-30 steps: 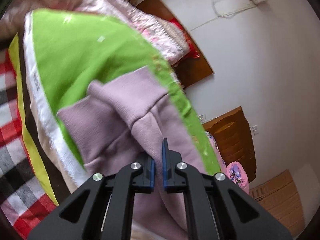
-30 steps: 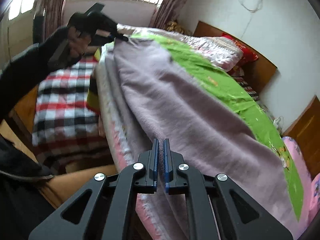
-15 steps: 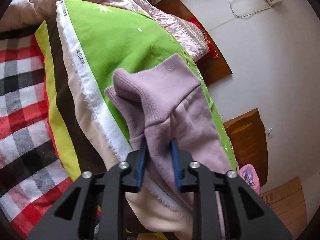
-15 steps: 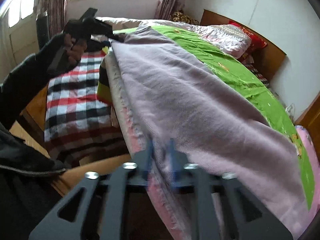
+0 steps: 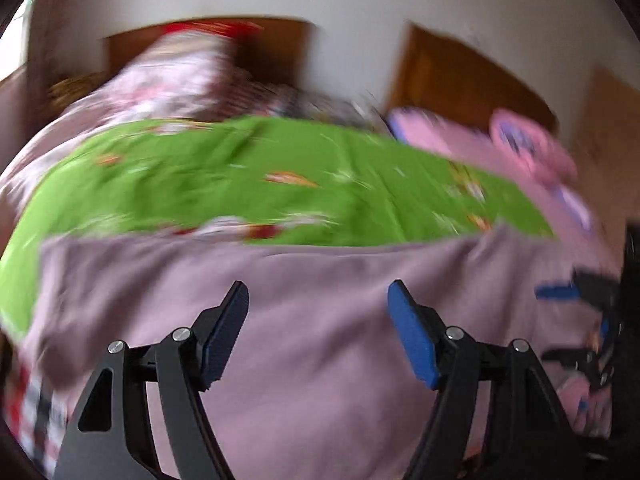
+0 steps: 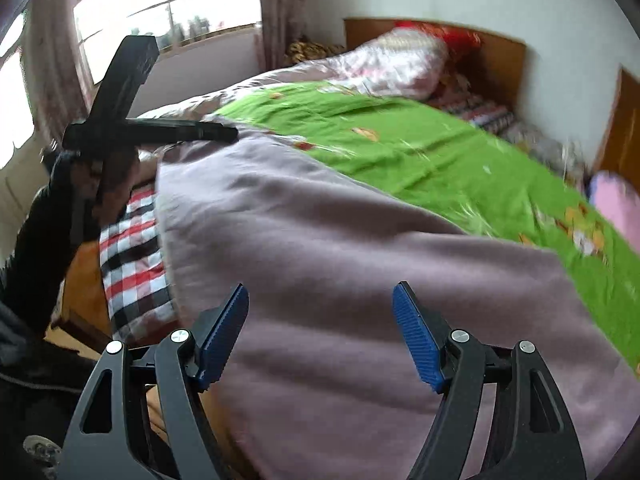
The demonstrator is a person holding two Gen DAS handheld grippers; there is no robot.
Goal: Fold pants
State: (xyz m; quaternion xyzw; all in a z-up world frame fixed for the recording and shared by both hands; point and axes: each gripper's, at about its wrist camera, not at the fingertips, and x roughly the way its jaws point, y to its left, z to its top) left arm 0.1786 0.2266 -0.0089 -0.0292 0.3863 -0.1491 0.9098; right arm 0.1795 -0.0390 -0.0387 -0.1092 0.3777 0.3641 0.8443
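Note:
The mauve pants [image 5: 320, 292] lie spread flat along the near edge of the bed, over the green sheet [image 5: 248, 184]. My left gripper [image 5: 318, 300] is open and empty just above the pants. My right gripper [image 6: 320, 300] is open and empty over the pants [image 6: 320, 248] at their other end. In the right wrist view the left gripper [image 6: 224, 134] hovers at the far end of the pants. In the left wrist view the right gripper [image 5: 568, 304] shows at the right edge. The left wrist view is motion-blurred.
A red, white and black checked blanket [image 6: 128, 256] hangs at the bed's side. A pink floral quilt [image 6: 392, 64] and wooden headboard [image 6: 500, 60] are at the far end. A pink item [image 5: 532, 144] lies near a wooden door [image 5: 460, 76]. A window [image 6: 160, 12] is behind.
Both grippers have opened and let go of the pants, which now lie flat on the bed. The left gripper has swung round to face across the bed.

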